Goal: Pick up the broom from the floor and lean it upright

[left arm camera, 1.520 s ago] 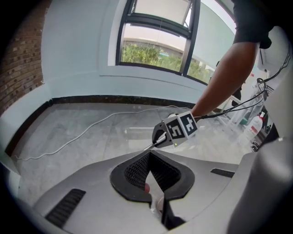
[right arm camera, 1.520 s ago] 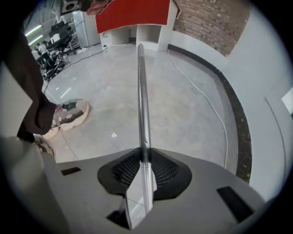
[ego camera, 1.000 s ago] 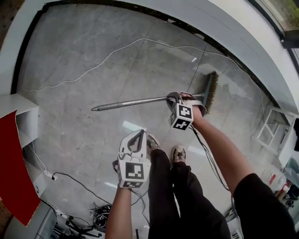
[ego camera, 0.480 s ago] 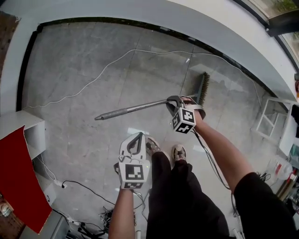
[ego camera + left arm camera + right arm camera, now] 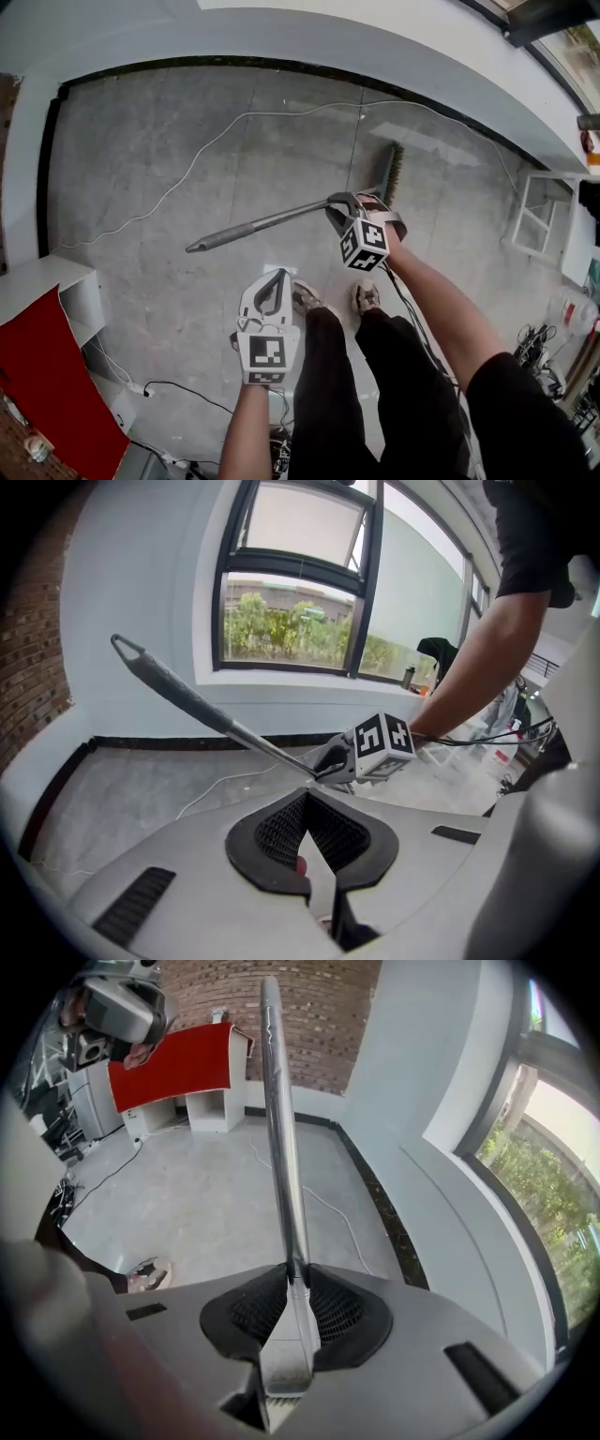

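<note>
The broom's grey metal handle slants across the head view, its free end to the left, its bristle head down at the floor to the right. My right gripper is shut on the handle close to the head. In the right gripper view the handle runs straight out from between the pads of that gripper. My left gripper hangs nearer me above my shoes, shut on nothing, apart from the broom. In the left gripper view its jaws meet, and the handle and right gripper show beyond.
A white cable snakes over the grey tiled floor toward the curved white wall. A white cabinet with a red panel stands at left. A white rack stands at right. Cables lie behind my shoes.
The right gripper has risen with the broom. The handle now tilts more, its free end higher, and the head has swung nearer upright. The left gripper rose a little, still shut.
</note>
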Available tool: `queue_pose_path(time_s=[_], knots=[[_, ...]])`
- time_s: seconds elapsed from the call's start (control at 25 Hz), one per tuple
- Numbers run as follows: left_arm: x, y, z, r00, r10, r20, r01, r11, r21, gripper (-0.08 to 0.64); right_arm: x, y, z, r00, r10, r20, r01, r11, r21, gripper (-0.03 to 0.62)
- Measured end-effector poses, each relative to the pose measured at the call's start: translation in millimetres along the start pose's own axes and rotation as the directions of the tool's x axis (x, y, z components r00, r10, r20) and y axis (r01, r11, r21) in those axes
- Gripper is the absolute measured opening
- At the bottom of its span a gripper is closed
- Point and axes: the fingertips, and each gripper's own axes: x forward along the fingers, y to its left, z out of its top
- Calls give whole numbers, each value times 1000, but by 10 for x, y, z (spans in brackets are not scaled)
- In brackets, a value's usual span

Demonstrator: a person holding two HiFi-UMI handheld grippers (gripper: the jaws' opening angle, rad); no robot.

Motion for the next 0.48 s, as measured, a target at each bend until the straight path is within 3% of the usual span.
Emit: queue_pose_path(time_s=[0.2, 0.48], knots=[[116, -62, 212, 1000, -17, -9, 18, 999, 50, 6, -132, -268, 19, 998, -49, 48, 46, 997, 65, 71], [317, -129, 617, 1000, 6, -3, -6, 999, 44, 6, -499, -626, -134, 991, -108, 73, 92, 978, 187, 71]])
